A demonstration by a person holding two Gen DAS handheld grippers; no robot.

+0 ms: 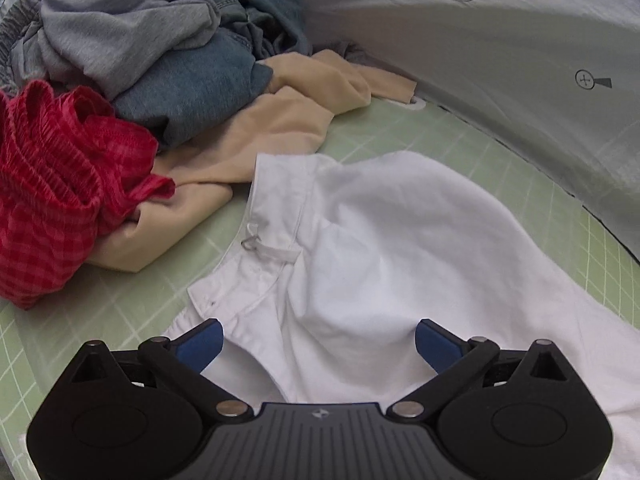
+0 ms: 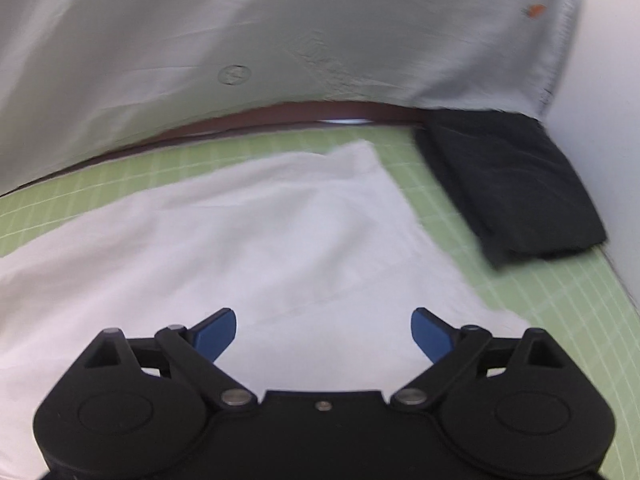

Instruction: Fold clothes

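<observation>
We have both tools spread wide and holding nothing: the left gripper (image 1: 318, 334) hangs over the waistband end of the white garment (image 1: 360, 248), and the right gripper (image 2: 323, 330) over its other end, blue pads clear of the cloth on either side. The garment lies spread on the green grid mat (image 1: 120, 312), between the unfolded heap and the finished piece. Our worry is the waistband: it sits just beside the beige garment (image 1: 248, 140) and red checked garment (image 1: 52, 200), so a careless pinch there could catch a neighbour's edge and drag it into the fold. A raised ridge near the left pads could also set as a crease if we fold over it. Only the left view shows the pile; only the blurred right view shows the folded dark garment (image 2: 508, 184) near the wall.
</observation>
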